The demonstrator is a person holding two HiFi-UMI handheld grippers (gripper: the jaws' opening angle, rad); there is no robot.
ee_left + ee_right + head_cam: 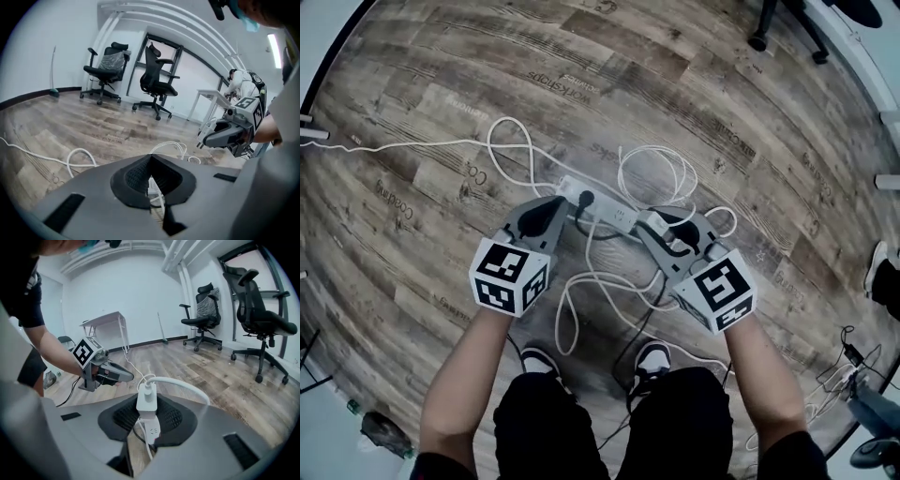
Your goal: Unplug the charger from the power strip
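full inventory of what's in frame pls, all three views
Power strip: 1, white, on the floor between the two grippers.
Charger: 1, white, off the strip, in the right gripper.
Cables: several, white, looped on the floor round the strip.
Office chairs: 2, black, at the back of the room.
Desk: 1, white, at the back of the room.
Shoes: 2, black and white, just below the strip in the head view.
Left gripper: 1, grey, jaws together, empty, near the strip's left end.
Right gripper: 1, grey, shut on the charger.
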